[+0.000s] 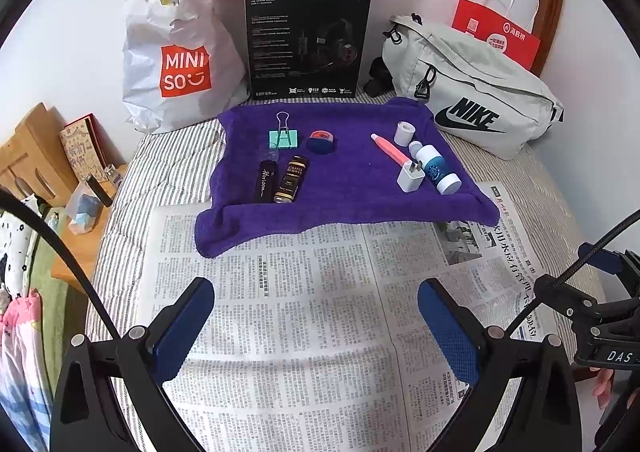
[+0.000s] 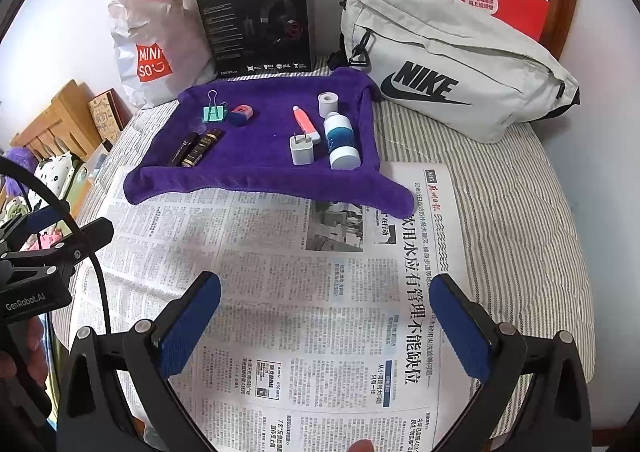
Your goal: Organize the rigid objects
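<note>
Both grippers, left gripper (image 1: 316,300) and right gripper (image 2: 325,298), hover over newspaper (image 1: 304,312), jaws spread, empty. Small items on purple towel (image 1: 344,175), upper centre: binder clip (image 1: 284,137), charger plug (image 1: 411,176), bottle (image 1: 437,168). Likely light, stiff; round bottle may roll, so grip across body.

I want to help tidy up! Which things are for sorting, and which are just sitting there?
For sorting, on the purple towel:
binder clip
pencil sharpener
two dark bottles
pink tube
white roll
charger plug
blue-and-white bottle

Just sitting there:
Miniso bag
headset box
Nike bag
newspaper
</note>
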`<state>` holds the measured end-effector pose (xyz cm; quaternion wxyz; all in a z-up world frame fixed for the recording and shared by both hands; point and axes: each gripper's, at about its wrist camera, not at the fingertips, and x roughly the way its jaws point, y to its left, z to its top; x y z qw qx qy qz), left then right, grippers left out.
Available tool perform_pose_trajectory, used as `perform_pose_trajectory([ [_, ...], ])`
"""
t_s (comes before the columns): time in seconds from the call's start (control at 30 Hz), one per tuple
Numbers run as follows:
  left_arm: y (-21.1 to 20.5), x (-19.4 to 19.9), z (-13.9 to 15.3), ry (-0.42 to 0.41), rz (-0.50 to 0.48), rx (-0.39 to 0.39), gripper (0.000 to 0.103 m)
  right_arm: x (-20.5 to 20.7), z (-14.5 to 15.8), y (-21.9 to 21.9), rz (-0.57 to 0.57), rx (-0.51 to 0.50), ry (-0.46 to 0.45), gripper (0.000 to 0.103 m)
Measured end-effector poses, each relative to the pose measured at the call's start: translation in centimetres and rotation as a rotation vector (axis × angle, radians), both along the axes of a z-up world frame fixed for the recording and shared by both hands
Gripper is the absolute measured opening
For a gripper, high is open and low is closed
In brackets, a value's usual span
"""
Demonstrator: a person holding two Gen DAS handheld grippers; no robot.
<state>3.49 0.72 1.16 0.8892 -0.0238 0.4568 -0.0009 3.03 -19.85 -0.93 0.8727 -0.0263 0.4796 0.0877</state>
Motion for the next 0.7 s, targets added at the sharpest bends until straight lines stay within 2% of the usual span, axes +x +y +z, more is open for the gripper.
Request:
perform_pose_trajectory([
  [0.7,0.33,-0.03,-0.56,-0.010,0.000,0.007,0.103,-0.28,0.52,0.16,-0.003,-0.007,-0.008,0.102],
])
